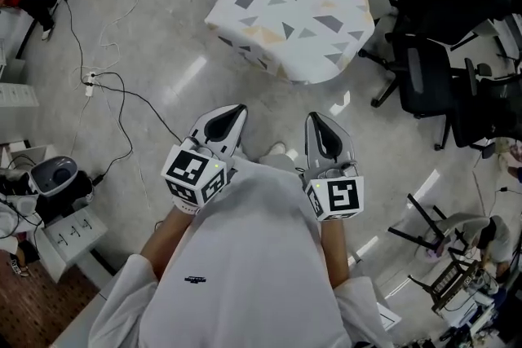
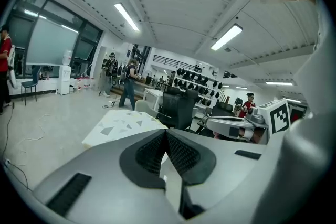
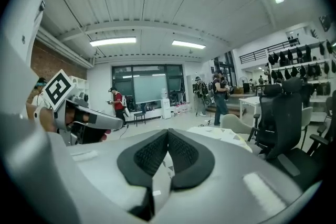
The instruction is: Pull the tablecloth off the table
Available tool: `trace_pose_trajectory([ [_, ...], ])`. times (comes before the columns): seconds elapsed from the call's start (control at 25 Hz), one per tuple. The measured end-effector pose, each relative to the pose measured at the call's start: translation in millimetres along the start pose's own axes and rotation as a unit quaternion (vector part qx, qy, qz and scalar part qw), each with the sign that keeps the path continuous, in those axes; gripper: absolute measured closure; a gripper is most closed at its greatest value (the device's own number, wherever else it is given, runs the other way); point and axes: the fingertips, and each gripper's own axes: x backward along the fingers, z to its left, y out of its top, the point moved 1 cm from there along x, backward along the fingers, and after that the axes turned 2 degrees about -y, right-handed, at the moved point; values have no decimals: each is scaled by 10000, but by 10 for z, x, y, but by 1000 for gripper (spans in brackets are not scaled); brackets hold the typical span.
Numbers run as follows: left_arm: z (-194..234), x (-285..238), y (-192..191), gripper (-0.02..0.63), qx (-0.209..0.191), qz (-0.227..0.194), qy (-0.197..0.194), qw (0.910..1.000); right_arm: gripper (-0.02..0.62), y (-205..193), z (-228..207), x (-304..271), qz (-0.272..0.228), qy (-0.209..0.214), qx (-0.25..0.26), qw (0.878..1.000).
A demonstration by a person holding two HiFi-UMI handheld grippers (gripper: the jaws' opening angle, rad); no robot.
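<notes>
Floor (image 1: 163,45) is glossy grey with light glare, and thin cables (image 1: 122,106) snake across the left side to a white power strip (image 1: 88,82). It's an open-plan lab: ceiling strip lights (image 2: 126,17), big windows (image 3: 139,87) on the far wall, several people (image 2: 128,89) standing at the back, black office chairs (image 1: 428,73) clustered on the right. Tablecloth (image 1: 294,8) is white with grey and beige triangles. It's draped over a small table and hangs down every visible side, so the table itself is hidden. The nearest black chair stands near its right side. A person in a white shirt (image 1: 245,265) stands back from it, both grippers held close to the body, side by side, pointing toward the cloth. Left gripper (image 1: 235,115): jaws together, pads meeting, nothing between them. Right gripper (image 1: 316,125): same, jaws pressed together, empty. The cloth is ahead of both and well apart from the tips, with bare floor between. In the head view it sits slightly right of the midline, more in line with the right gripper. The left gripper view shows the cloth beyond and left of its jaw tips. The right gripper view shows it beyond and right of its tips. Neither gripper touches it.
</notes>
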Motion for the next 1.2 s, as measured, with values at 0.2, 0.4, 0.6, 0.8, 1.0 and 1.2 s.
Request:
trace_pose_trajectory([
  [0.2,-16,-104,-66,600,10,113,185,9998,584,-115,-267,23,-61,-126,-11,9999],
  [0.4,42,-240,-90,600,144,202,287,9993,584,-201,-372,-33,12,-57,-127,9999],
  [0.6,270,-562,60,600,72,280,148,9995,584,-149,-427,-428,67,2,-85,9999],
  [0.8,769,-966,315,600,85,343,-33,9994,584,-8,-558,-1095,189,-103,80,9997],
  [1.0,1454,-1314,753,600,226,281,-166,9992,584,303,-648,-1885,248,-215,234,9992],
  [1.2,2101,-1505,1181,600,290,213,-336,9988,584,533,-680,-2662,321,-374,192,9986],
])
